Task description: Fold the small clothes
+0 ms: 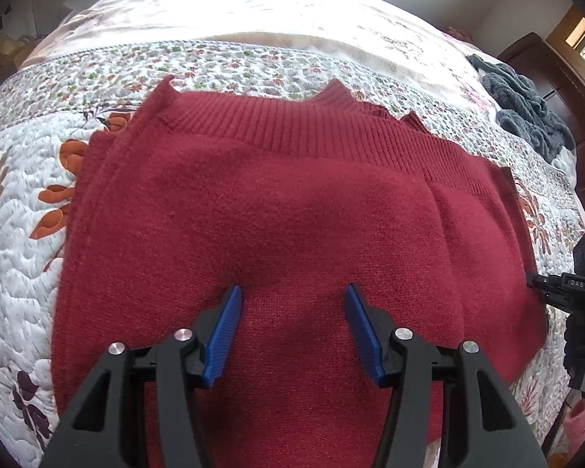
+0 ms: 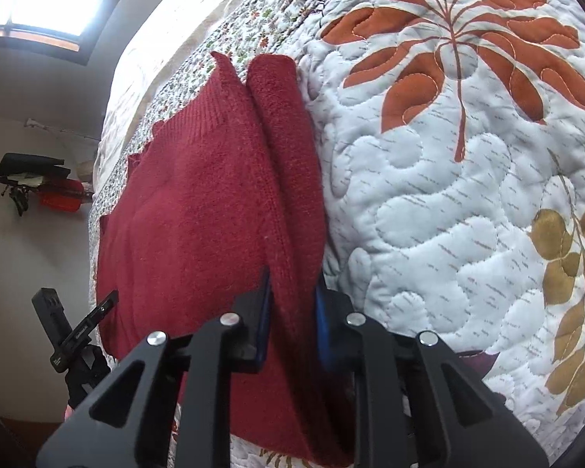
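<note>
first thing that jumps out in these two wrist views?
The red knit sweater, spread flat on the floral quilt, fills the middle of the left wrist view. The left gripper hangs open over its body, holding nothing, while the right gripper has the sweater's folded side edge between its fingers. A dark grey fleece garment lies at the bed's far right.

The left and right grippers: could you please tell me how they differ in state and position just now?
The left gripper has its jaws wide apart, holding nothing, while the right gripper has its jaws closed on a fold of the red sweater. The left gripper sits over the middle of the sweater; the right gripper is at its side edge, beside the bare floral quilt. Both have black frames and blue pads.
</note>
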### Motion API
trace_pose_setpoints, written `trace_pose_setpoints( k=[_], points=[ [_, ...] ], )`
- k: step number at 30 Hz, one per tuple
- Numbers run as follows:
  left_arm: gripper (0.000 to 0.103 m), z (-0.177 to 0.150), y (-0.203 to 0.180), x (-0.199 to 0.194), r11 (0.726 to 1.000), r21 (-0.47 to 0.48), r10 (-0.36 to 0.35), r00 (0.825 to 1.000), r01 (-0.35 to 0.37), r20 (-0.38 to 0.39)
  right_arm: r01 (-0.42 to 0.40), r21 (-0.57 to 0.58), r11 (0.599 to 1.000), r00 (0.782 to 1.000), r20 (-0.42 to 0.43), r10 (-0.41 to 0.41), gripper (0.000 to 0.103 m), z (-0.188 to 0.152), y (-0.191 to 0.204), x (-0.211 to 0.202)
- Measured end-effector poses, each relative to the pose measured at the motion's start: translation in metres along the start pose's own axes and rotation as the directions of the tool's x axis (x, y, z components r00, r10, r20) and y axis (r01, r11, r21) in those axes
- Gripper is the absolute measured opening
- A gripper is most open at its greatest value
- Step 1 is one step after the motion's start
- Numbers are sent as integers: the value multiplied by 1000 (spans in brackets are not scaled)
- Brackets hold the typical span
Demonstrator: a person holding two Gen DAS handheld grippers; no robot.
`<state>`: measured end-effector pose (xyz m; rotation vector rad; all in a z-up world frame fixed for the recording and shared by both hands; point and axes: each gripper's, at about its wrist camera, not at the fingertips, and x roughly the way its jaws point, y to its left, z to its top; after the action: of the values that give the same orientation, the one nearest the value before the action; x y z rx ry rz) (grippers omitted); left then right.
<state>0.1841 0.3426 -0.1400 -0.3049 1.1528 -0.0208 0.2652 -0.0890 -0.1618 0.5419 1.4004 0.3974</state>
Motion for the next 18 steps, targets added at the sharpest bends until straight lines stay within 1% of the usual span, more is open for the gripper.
trace_pose_setpoints(
  k=[4,6,8,9,12,15,18],
  points=[
    [56,0,1,2,1000,-1,2,1000,-2,-1,16,11,1000,1000,-3,-16,17,0,0,1],
    [57,0,0,1,1000,1,4,1000,-4,-3,17,35,999,1000,-5,-17,16,1,0,-1],
    [56,2,0,-3,1000,-8,5,1000,-5,-8,20,43,999,1000,-2,-20,13,2,7,-7],
    [56,3,1,-9,1000,-21,-3,1000,3,-5,18,29,999,1000,9,-19,13,3,15,-13],
    [57,4,7,-27,998,-48,-33,999,35,29,15,-20,1000,1000,22,-15,13,5,43,-28],
    [57,4,17,-40,996,-74,-49,998,52,42,4,-107,994,999,37,0,13,5,87,-39],
    [57,5,26,-47,994,-90,-50,997,55,54,21,-212,977,999,34,-14,12,2,138,-40]
  ],
)
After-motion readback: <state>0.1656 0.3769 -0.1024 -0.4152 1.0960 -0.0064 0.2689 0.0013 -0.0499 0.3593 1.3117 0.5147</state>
